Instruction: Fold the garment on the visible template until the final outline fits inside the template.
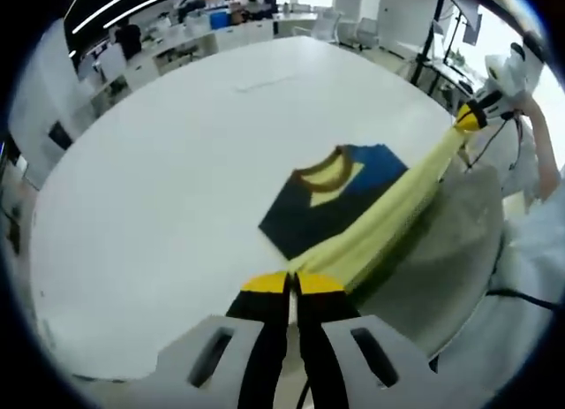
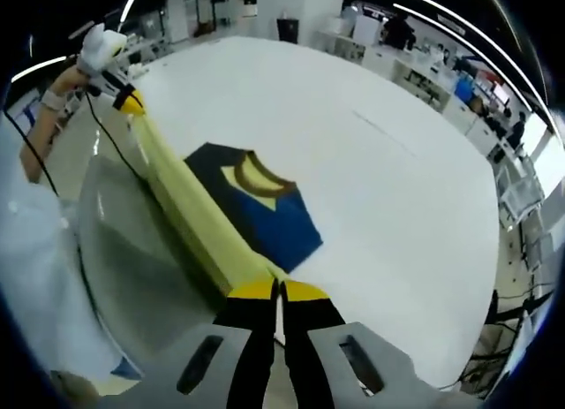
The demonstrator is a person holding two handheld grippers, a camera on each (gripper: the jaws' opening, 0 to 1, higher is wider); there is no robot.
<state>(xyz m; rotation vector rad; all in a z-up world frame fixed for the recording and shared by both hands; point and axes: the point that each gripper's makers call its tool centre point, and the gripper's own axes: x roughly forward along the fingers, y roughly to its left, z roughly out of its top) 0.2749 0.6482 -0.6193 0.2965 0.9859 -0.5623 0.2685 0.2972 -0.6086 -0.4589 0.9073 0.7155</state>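
Stretching the shirt taut over the desk, both tools are clenched on its hem; uneven pull could skew the fold.

The garment hides its template (if underneath); distant desks blur.

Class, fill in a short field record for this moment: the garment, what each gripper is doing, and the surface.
garment: navy, blue and yellow top, collar visible, lower yellow edge lifted and stretched taut
left gripper: shut on garment edge
right gripper: shut on garment edge
surface: white table
fold state: part-folded, edge held above table
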